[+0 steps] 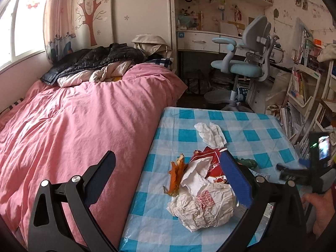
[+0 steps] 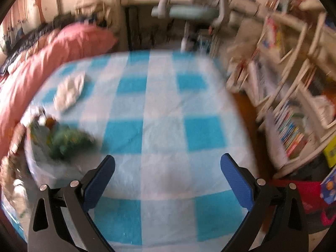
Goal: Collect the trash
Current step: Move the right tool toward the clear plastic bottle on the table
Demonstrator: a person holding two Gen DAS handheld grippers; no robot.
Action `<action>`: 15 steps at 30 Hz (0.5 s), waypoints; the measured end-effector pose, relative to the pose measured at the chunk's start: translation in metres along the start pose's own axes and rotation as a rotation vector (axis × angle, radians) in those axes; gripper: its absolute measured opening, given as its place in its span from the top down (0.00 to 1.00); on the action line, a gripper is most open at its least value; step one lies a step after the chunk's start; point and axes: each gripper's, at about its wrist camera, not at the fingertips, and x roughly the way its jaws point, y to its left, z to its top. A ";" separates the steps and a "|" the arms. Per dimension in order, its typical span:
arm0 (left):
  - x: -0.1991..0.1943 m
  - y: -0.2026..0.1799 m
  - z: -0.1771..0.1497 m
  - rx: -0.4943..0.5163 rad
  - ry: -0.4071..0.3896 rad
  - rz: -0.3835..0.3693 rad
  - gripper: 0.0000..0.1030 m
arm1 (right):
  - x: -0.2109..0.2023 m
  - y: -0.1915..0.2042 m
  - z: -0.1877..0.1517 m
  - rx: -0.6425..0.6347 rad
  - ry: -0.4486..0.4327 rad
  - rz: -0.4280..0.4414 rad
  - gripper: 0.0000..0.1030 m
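Trash lies in a heap on the blue-and-white checked table: a crumpled white paper wrapper, a red snack wrapper, an orange peel and a white tissue farther back. My left gripper is open above the table's left edge, with the heap between its fingers. My right gripper is open and empty over the bare middle of the table; its view is blurred. There the tissue and a green item in a clear bag lie at the left.
A bed with a pink quilt runs along the table's left side. A blue desk chair and a desk stand beyond the table. Bookshelves line the right. The right gripper's body and the hand holding it show at the right edge.
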 end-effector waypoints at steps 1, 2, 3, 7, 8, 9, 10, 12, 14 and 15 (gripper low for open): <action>-0.002 0.000 0.000 -0.003 -0.004 -0.004 0.07 | -0.019 -0.001 0.004 0.004 -0.060 0.007 0.07; -0.003 0.000 0.000 -0.003 -0.005 -0.006 0.07 | -0.029 -0.003 0.006 0.006 -0.093 0.014 0.07; -0.005 0.000 0.000 -0.003 -0.007 -0.008 0.07 | -0.040 -0.001 0.007 0.007 -0.132 0.023 0.07; -0.011 -0.002 -0.003 -0.004 -0.012 -0.018 0.07 | -0.087 0.003 0.003 0.006 -0.291 0.085 0.07; -0.013 -0.001 -0.003 -0.006 -0.013 -0.020 0.07 | -0.097 0.004 0.002 0.004 -0.318 0.103 0.07; -0.014 -0.002 -0.003 -0.008 -0.014 -0.023 0.07 | -0.108 0.006 0.000 0.001 -0.345 0.124 0.07; -0.015 -0.001 -0.003 -0.009 -0.014 -0.025 0.07 | -0.112 0.008 0.000 -0.002 -0.359 0.137 0.07; -0.018 -0.002 -0.004 -0.008 -0.017 -0.030 0.07 | -0.127 0.012 -0.005 -0.010 -0.392 0.173 0.07; -0.021 -0.003 -0.005 -0.003 -0.020 -0.031 0.07 | -0.137 0.016 -0.011 -0.025 -0.422 0.212 0.07; -0.021 -0.004 -0.005 -0.001 -0.021 -0.030 0.07 | -0.142 0.018 -0.014 -0.036 -0.436 0.223 0.07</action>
